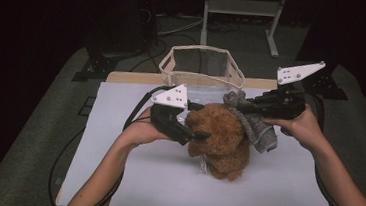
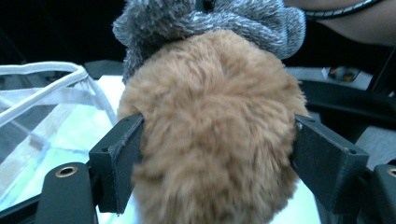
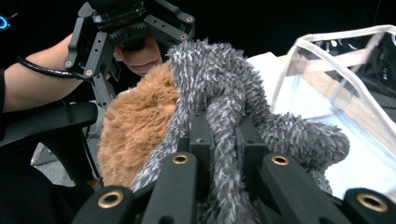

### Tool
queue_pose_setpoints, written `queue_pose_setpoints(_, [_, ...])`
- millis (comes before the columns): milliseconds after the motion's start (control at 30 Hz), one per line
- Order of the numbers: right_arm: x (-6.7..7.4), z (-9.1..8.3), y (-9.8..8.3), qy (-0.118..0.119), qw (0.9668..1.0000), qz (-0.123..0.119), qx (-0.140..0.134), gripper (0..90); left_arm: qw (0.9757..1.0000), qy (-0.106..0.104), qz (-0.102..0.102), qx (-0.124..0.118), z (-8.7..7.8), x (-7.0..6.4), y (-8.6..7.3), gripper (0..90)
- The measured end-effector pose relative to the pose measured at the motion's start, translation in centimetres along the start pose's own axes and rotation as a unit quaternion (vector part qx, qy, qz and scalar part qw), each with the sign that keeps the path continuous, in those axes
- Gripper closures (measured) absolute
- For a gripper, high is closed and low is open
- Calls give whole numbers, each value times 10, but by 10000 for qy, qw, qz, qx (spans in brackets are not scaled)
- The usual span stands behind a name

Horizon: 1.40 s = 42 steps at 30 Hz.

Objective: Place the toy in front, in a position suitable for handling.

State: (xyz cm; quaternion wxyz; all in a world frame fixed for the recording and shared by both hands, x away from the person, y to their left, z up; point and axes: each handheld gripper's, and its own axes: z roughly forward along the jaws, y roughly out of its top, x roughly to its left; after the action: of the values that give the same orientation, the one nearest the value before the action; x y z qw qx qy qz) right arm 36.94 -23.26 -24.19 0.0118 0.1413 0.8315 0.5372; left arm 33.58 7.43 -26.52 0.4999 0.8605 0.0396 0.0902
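- The counter carries three soft things: one brown plush toy, one grey fuzzy cloth and one clear bag with a pale trim
- The brown plush toy sits near the middle of the counter, a little toward the far edge; the grey fuzzy cloth lies against its right shoulder and drapes over its top
- The clear bag stands open at the far edge, just behind the toy, its mouth held wide by the trim
- The left gripper comes in from the left side with its jaws on either flank of the toy; in the left gripper view the fur fills the gap between the two black jaws and both pads meet the fur, so the toy is between them in a wide hold; I cannot tell how firmly they press
- The right gripper reaches in from the right, jaws drawn close and pinching a fold of the grey cloth, which bulges up on both sides of them
- Two grippers, two forearms, one toy, one cloth, one bag
- Open room: the whole near half of the counter is bare, and so is the left strip by the left edge; the right edge has a clear band beyond the cloth
- The tight spot is the far edge, where bag, toy and cloth crowd together
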Motion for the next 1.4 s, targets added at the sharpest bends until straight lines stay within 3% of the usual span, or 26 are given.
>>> queue_pose_setpoints(200, [3, 18, 3, 43, 10000, -87, -1, 800, 9995, 131, 101, 254, -7, -3, -1, 191])
queue_pose_setpoints(400, [4, 32, 5, 143, 9998, -134, -1, 800, 9988, 117, 196, 433, -11, -5, -2, 188])
queue_pose_setpoints(567, [6, 44, 1, 224, 9997, -131, -12, 800, 9989, 167, 91, 418, -20, -5, -16, 190])
queue_pose_setpoints(767, [6, 70, -7, 345, 9992, -124, 181, 798, 9984, 209, -176, 487, -29, -6, -38, 190])
queue_pose_setpoints(867, [7, 87, -14, 386, 9985, -148, 369, 797, 9975, 218, -343, 579, -30, -4, -57, 195])
queue_pose_setpoints(1000, [6, 108, -28, 402, 9974, -127, 579, 796, 9956, 276, -747, 492, -34, -1, -87, 211])
queue_pose_setpoints(1100, [6, 119, -38, 380, 9964, -142, 746, 796, 9945, 370, -845, 497, -42, -1, -99, 208])
queue_pose_setpoints(1200, [7, 123, -43, 410, 9963, -154, 742, 796, 9945, 432, -769, 561, -45, -3, -101, 204])
queue_pose_setpoints(1400, [11, 123, -44, 349, 9963, -228, 752, 796, 9960, 507, -586, 435, -51, -4, -91, 205])
